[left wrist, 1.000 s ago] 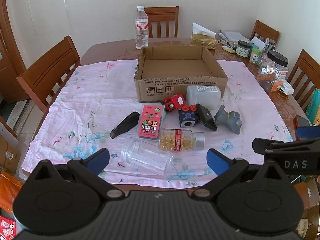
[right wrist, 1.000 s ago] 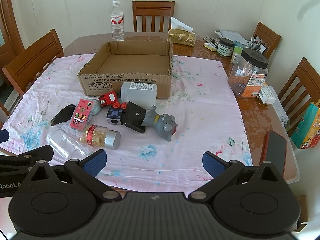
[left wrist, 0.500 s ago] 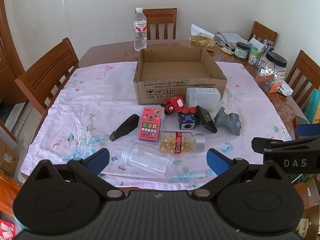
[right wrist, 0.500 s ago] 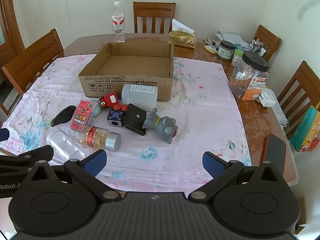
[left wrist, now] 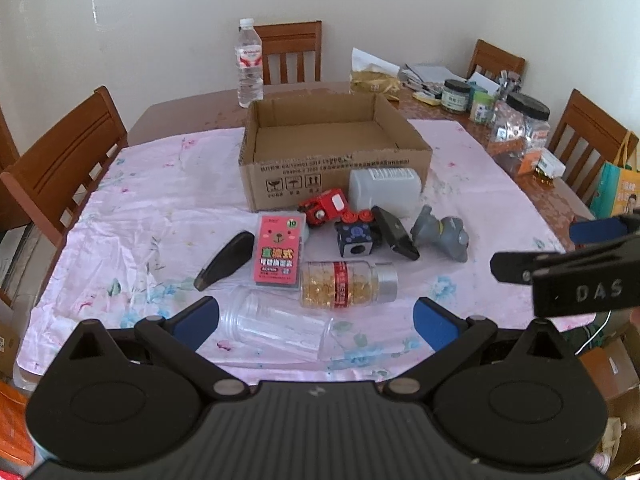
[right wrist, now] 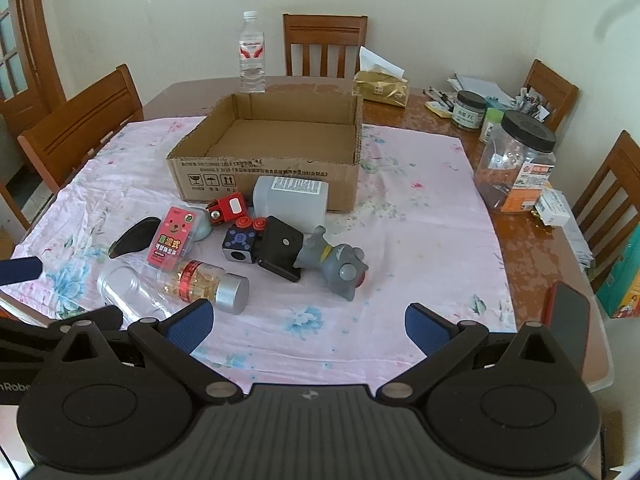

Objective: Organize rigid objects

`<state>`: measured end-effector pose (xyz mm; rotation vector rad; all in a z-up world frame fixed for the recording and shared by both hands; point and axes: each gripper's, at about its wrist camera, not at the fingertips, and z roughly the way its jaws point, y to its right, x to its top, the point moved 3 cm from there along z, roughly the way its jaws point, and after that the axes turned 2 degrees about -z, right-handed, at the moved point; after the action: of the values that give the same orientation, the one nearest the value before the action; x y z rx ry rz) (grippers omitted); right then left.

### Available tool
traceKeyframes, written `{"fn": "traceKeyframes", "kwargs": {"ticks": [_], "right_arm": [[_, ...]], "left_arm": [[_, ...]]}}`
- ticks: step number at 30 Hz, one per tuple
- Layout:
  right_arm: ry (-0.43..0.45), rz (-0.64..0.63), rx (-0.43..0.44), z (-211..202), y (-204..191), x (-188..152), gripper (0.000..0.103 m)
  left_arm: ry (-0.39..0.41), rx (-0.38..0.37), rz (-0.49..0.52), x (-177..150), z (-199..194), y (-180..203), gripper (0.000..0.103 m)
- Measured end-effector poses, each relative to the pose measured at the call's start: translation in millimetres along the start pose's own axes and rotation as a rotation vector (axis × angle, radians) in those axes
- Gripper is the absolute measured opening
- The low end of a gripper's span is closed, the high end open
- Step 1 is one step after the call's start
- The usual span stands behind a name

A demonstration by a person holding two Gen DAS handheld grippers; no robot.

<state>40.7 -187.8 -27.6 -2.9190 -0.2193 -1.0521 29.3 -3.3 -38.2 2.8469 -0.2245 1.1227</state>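
My left tongs (left wrist: 316,318) and right tongs (right wrist: 306,322) both hang agape and empty. The objects lie clustered before the empty box (right wrist: 276,152). I'd guess the clear jar (left wrist: 276,322) rolls off the surface's near edge if nudged.

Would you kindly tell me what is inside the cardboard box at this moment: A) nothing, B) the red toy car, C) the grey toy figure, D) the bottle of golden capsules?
A: the cardboard box shows only its bare floor, while the red toy car, capsule bottle and grey toy figure all lie on the cloth in front of it.
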Motion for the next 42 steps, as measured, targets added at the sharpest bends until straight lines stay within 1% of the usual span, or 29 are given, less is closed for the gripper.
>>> {"fn": "traceKeyframes", "kwargs": {"ticks": [3, 9, 14, 18, 21, 26, 29, 34, 36, 38, 41, 42], "right_arm": [[0.001, -0.009, 0.009, 4, 1, -4, 0.103], [-0.024, -0.019, 0.03, 15, 3, -16, 0.103], [-0.059, -0.007, 0.029, 24, 5, -23, 0.103], [-0.089, 0.025, 0.007, 35, 7, -24, 0.103], [-0.111, 0.057, -0.006, 43, 6, -22, 0.103], [-0.125, 0.082, -0.036, 51, 5, -18, 0.103], [-0.135, 0.093, -0.049, 54, 5, -16, 0.103], [-0.149, 0.106, -0.067, 61, 7, -13, 0.103], [-0.153, 0.111, -0.073, 64, 7, -11, 0.103], [-0.156, 0.113, -0.081, 67, 7, -9, 0.103], [-0.158, 0.117, -0.092, 74, 7, -4, 0.103], [-0.158, 0.119, -0.097, 76, 7, -3, 0.103]], "left_arm": [[-0.002, 0.004, 0.02, -7, 8, 0, 0.103], [-0.028, 0.012, 0.048, -19, 24, -4, 0.103], [-0.064, 0.038, 0.071, -26, 43, -12, 0.103], [-0.079, 0.031, 0.104, -29, 58, -20, 0.102], [-0.099, 0.017, 0.129, -29, 72, -27, 0.103], [-0.124, -0.042, 0.151, -27, 88, -32, 0.102], [-0.134, -0.06, 0.163, -26, 95, -33, 0.102], [-0.142, -0.08, 0.147, -24, 102, -39, 0.102], [-0.139, -0.078, 0.138, -23, 104, -43, 0.102], [-0.141, -0.08, 0.121, -22, 106, -49, 0.099], [-0.13, -0.088, 0.093, -20, 108, -59, 0.091], [-0.13, -0.082, 0.083, -20, 108, -62, 0.091]]}}
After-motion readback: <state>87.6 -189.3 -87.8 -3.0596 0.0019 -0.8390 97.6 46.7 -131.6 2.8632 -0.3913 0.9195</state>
